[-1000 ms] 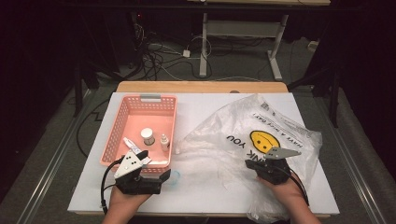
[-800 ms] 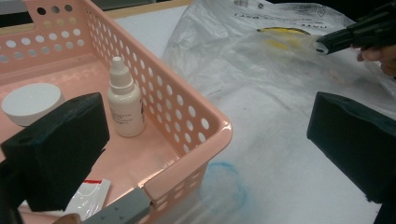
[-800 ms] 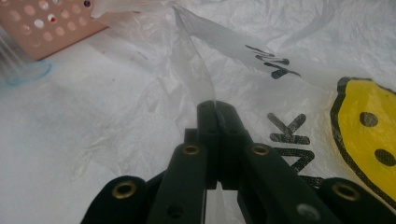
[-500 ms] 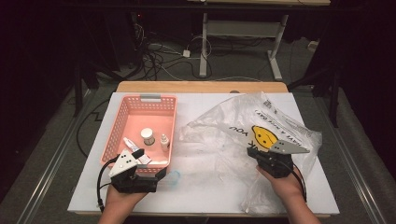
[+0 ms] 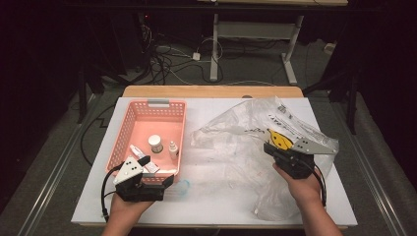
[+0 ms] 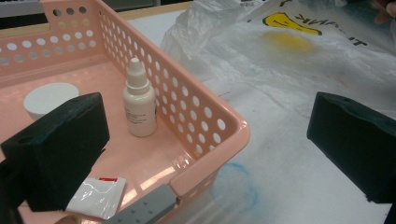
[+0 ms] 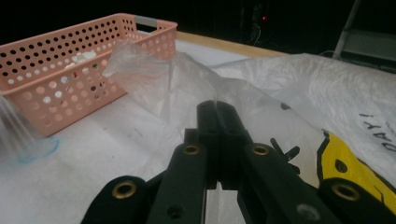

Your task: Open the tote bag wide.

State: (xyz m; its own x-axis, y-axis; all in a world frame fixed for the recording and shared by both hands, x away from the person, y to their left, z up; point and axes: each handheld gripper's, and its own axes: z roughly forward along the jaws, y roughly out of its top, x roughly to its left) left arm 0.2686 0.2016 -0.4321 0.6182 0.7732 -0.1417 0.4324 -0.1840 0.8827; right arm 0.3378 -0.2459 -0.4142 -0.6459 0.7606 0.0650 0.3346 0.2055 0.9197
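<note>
White counter (image 5: 206, 201) with a wooden far edge, dark room and cable clutter behind it. We're working the clear plastic bag (image 5: 246, 132) with the yellow smiley print, spread over the right half of the counter, near the pink basket (image 5: 147, 105) but apart from it as far as we can tell.

Right gripper (image 7: 218, 109): jaws closed on a pinched fold of the bag film, which rises in a peak from the tips. Left gripper (image 5: 164, 183): jaws wide open, nothing between them, hovering at the basket's near corner; in the left gripper view one pad (image 6: 60, 149) sits over the basket interior, the other over the counter.

Handling, our read: bag is very light, limp and slick, and crumples easily. It won't hold a shape, so a single pinch lifts only a tent of film while the rest drags. Thin film could slip out of the pads or tear if yanked. Best hold looks like a doubled edge or rim fold, not a single layer mid-panel; a second pinch by the left jaws would help open it.

Basket contents: small white dropper bottle (image 6: 139, 105) upright near the right wall, white round-capped jar (image 6: 49, 98) beside it, a flat white sachet (image 6: 95, 198) with a red mark at the near end. Bag looks empty.
</note>
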